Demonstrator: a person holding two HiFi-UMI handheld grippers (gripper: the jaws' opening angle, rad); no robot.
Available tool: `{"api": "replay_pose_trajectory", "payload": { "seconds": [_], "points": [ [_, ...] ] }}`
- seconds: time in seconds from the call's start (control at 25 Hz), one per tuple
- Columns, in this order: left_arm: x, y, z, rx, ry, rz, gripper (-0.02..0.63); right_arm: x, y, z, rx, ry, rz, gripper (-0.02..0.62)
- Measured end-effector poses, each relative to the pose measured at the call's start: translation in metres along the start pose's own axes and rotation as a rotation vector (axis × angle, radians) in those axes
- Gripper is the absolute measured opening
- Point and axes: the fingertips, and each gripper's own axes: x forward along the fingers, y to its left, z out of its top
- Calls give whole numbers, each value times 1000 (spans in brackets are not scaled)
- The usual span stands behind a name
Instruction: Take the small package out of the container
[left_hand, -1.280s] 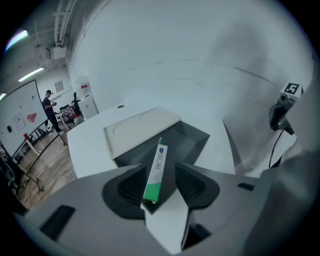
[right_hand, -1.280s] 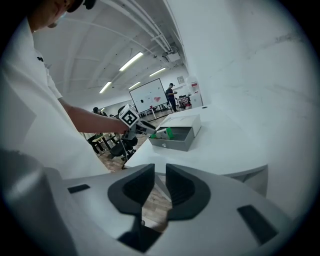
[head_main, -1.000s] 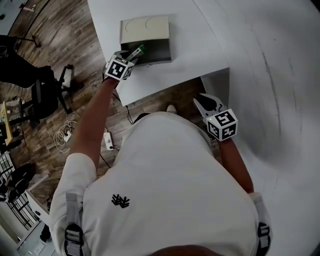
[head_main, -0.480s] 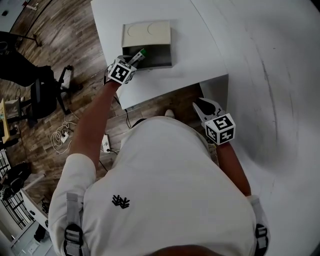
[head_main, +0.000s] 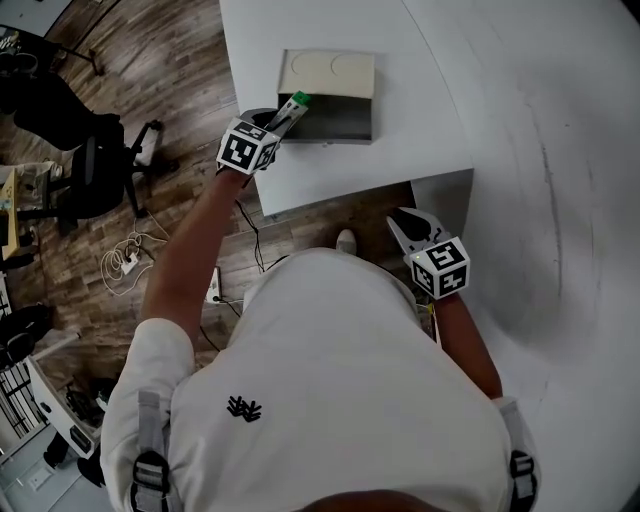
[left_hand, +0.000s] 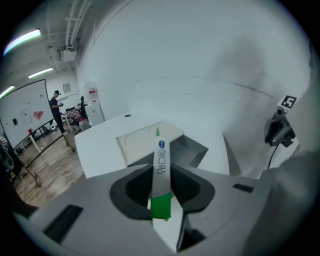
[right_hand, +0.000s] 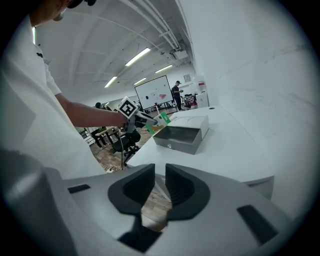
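The small package (left_hand: 161, 165) is a thin white stick pack with a green end. My left gripper (left_hand: 161, 175) is shut on its green end, and the pack points forward over the container (left_hand: 196, 148). In the head view the left gripper (head_main: 283, 115) holds the package (head_main: 296, 102) at the front left corner of the container (head_main: 340, 122), a grey open drawer box with a cream top. The right gripper (head_main: 400, 218) hangs below the table edge near my body. Its jaws (right_hand: 160, 172) stand almost together with nothing between them. The right gripper view also shows the package (right_hand: 164, 118) beside the container (right_hand: 180, 139).
The container stands on a white table (head_main: 420, 110) whose near edge runs just behind my left hand. A curved white wall (head_main: 560, 150) fills the right side. On the wooden floor at the left are an office chair (head_main: 100, 175) and cables (head_main: 125, 262).
The left jaws have closed on the package at the drawer's left corner and hold it slightly higher. The head view has shifted. The right gripper has barely moved.
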Motion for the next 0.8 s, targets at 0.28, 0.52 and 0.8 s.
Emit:
{"api": "replay_pose_trajectory", "payload": {
  "seconds": [0.28,0.52,0.8],
  "points": [
    [-65,4,-4,-100,-120,4,97,18,42,6,-42,7,43,66],
    [-125,-1,-31,-166,-172,-1,97,32,86,8,-68,13,73,58],
    [-189,-10,-69,-196,-212,-7,97,49,131,5,-100,18,79,48]
  ]
}}
